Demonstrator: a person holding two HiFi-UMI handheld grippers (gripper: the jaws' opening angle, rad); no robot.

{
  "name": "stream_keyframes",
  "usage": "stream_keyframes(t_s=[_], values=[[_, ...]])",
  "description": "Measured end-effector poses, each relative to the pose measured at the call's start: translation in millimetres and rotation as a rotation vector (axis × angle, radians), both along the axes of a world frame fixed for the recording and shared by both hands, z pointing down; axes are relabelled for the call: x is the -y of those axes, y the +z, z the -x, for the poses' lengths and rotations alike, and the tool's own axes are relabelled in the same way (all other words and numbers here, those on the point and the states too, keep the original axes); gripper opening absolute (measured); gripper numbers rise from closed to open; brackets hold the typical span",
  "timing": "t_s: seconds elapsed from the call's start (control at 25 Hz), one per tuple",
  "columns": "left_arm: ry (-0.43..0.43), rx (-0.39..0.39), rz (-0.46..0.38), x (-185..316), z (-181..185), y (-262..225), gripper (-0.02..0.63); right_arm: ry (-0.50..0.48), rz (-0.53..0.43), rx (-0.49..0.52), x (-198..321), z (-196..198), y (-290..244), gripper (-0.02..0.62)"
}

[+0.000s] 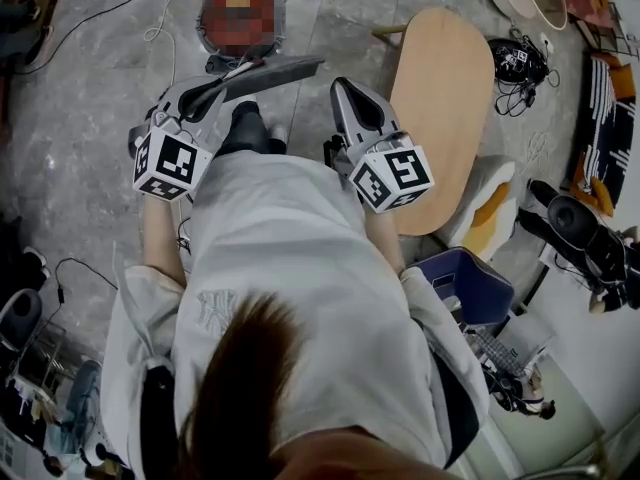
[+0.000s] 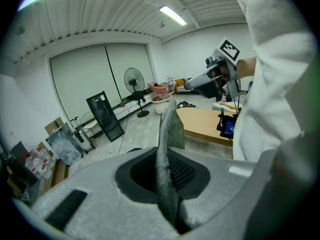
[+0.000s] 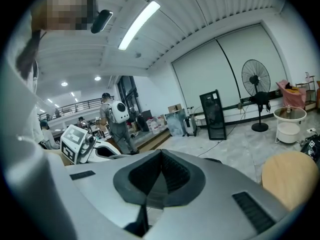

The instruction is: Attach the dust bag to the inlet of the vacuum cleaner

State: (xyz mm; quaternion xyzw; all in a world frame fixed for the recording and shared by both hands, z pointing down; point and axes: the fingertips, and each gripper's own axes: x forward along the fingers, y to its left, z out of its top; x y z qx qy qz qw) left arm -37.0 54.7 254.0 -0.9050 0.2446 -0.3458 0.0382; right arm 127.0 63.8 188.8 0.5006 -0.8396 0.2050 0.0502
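White shirt (image 1: 290, 258) fills the near field. Left hand-held gripper (image 2: 165, 184) is clamped on the dust bag (image 2: 170, 129), pinching one edge. In head view the bag juts toward 2 o'clock, held in the air above the floor (image 1: 80, 98). Right hand-held gripper (image 3: 152, 184) sits at 3 o'clock of the left one, jaws closed on nothing. Bag is a thin flat grey sheet with a fuzzy non-woven look. Likely light and floppy, creases or tears easily. Best held at a stiffer collar round its opening, which is not visible here. Farther at 1 o'clock is a smooth oval wooden table (image 1: 440, 98). Floor is grey and marbled. Vacuum inlet not identifiable.
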Motion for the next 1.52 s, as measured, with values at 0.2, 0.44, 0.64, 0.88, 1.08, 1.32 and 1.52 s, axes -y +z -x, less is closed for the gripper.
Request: stream_keyframes(t_s=[0.2,0.44,0.64,0.88,1.08,1.32,1.52], values=[[0.051,0.008,0.018,33.6,7.7,3.0,0.038,0.025,0.006,0.018,38.5,14.8,-2.9,0.003],[0.106,0.024,0.016,72.1,19.0,3.8,0.038,0.045,-0.011,0.016,79.9,34.4,-9.4,0.003],[0.142,0.013,0.020,93.9,24.4,8.0,0.038,0.068,-0.006,-0.003,98.7,41.5,-4.0,0.003],[0.190,0.011,0.030,100.1,26.3,12.9,0.038,0.112,-0.006,-0.006,103.6,43.9,-1.8,0.002],[0.198,0.009,0.040,100.4,25.4,13.6,0.038,0.109,0.005,-0.017,101.5,45.0,-0.2,0.003],[0.186,0.010,0.042,98.6,21.6,12.2,0.038,0.085,0.002,-0.019,103.9,41.6,0.3,0.003],[0.176,0.018,0.047,95.5,18.0,6.4,0.038,0.012,-0.001,-0.016,110.2,46.5,-5.7,0.003]])
